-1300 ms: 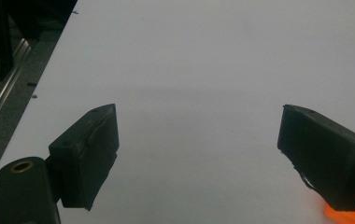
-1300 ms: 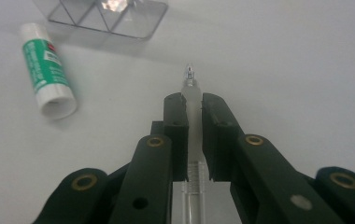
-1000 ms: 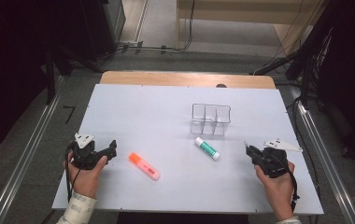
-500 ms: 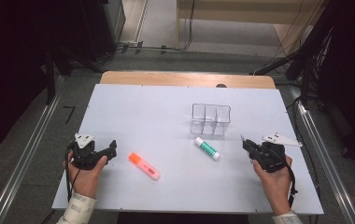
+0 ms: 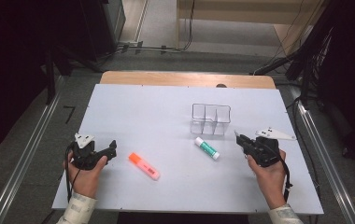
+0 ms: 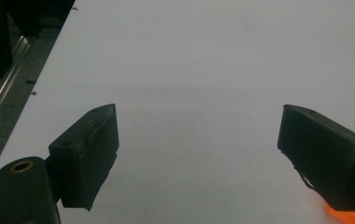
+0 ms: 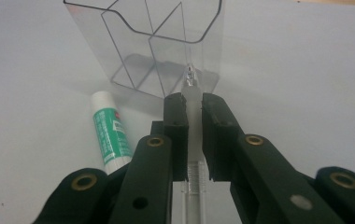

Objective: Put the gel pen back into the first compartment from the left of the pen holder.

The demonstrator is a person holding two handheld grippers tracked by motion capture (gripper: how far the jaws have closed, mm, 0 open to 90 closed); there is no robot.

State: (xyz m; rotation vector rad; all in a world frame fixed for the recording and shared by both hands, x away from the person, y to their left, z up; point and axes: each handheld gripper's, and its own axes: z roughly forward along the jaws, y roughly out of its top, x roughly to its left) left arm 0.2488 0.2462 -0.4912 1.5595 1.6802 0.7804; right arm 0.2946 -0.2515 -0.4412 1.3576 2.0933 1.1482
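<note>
With the right gripper (image 7: 193,105) clamped on a clear pen (image 7: 192,84), tip it upright over the clear organizer (image 7: 157,42) near the surface's far edge, left gripper (image 6: 199,140) idling wide open.

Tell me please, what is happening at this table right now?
A person works at a white table with tongs in each hand. The right tongs are shut on a clear pen, its tip pointing at the clear three-compartment organizer. A glue stick lies on the table beside the organizer. The left tongs are open and hold nothing; an orange highlighter lies next to them.
</note>
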